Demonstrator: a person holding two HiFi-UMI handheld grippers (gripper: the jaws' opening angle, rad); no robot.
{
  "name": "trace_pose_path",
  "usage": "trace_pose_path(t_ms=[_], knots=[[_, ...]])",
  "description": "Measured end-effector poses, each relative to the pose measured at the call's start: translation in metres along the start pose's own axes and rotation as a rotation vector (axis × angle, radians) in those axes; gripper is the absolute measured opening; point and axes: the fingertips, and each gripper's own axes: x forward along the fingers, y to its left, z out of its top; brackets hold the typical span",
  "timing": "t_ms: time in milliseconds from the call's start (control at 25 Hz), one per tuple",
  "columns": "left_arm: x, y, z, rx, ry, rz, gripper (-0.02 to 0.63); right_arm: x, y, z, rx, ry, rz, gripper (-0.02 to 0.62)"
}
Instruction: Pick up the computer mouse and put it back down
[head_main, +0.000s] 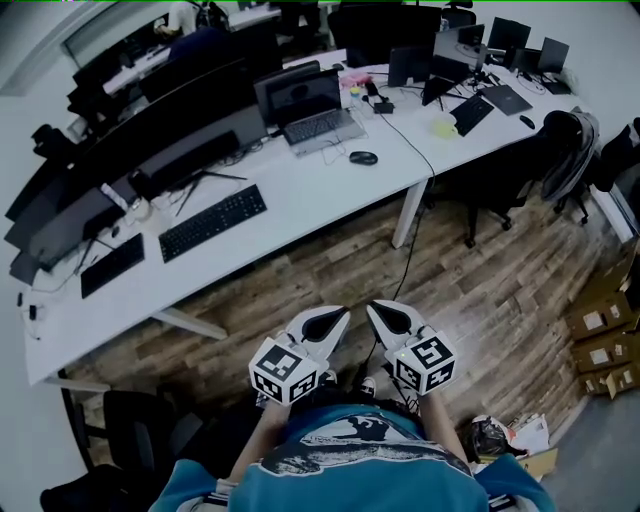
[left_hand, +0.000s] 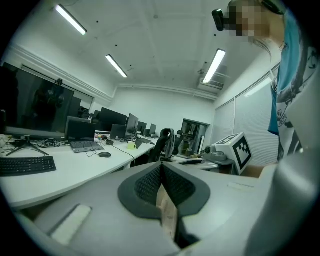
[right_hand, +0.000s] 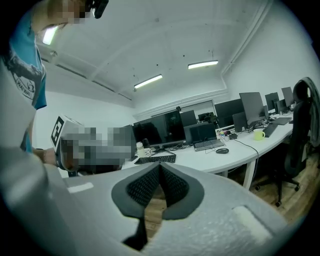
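Note:
A dark computer mouse lies on the white desk just right of an open laptop; it also shows small in the left gripper view and the right gripper view. Both grippers hang close to my body, well short of the desk, over the wooden floor. My left gripper is shut with its pads meeting and nothing held. My right gripper is shut too, jaws together at the tip, empty.
A black keyboard and monitors stand on the desk's left part. A yellow mug sits on the right desk. A black office chair stands at the right. Cardboard boxes line the right wall.

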Motion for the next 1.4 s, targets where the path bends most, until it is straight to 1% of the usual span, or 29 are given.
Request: trace_pose_path(t_ms=[200, 480, 640, 760, 920, 1120, 1240, 1400], knots=[[0.009, -0.002, 0.001, 0.006, -0.009, 0.016, 0.012, -0.009, -0.014, -0.002, 0.006, -0.006, -0.001, 0.002], [0.019, -0.011, -0.002, 0.009, -0.039, 0.054, 0.012, -0.02, -0.028, -0.011, 0.003, -0.003, 0.028, 0.002], [0.023, -0.016, -0.011, -0.006, -0.02, 0.08, 0.012, -0.023, -0.037, -0.017, 0.02, 0.011, 0.053, 0.002], [0.026, -0.012, -0.013, -0.008, -0.012, 0.103, 0.012, -0.02, -0.044, -0.019, 0.031, 0.017, 0.07, 0.002], [0.031, 0.001, -0.005, -0.005, -0.023, 0.133, 0.012, -0.007, -0.054, -0.015, 0.038, 0.014, 0.095, 0.002], [0.045, 0.028, -0.007, -0.031, -0.001, 0.141, 0.012, 0.017, -0.068, -0.013, 0.052, 0.031, 0.11, 0.002], [0.066, 0.054, -0.003, -0.042, 0.004, 0.133, 0.012, 0.035, -0.088, -0.011, 0.051, 0.055, 0.101, 0.002], [0.104, 0.089, 0.014, -0.032, 0.001, 0.089, 0.012, 0.061, -0.128, 0.005, 0.058, 0.055, 0.056, 0.002]])
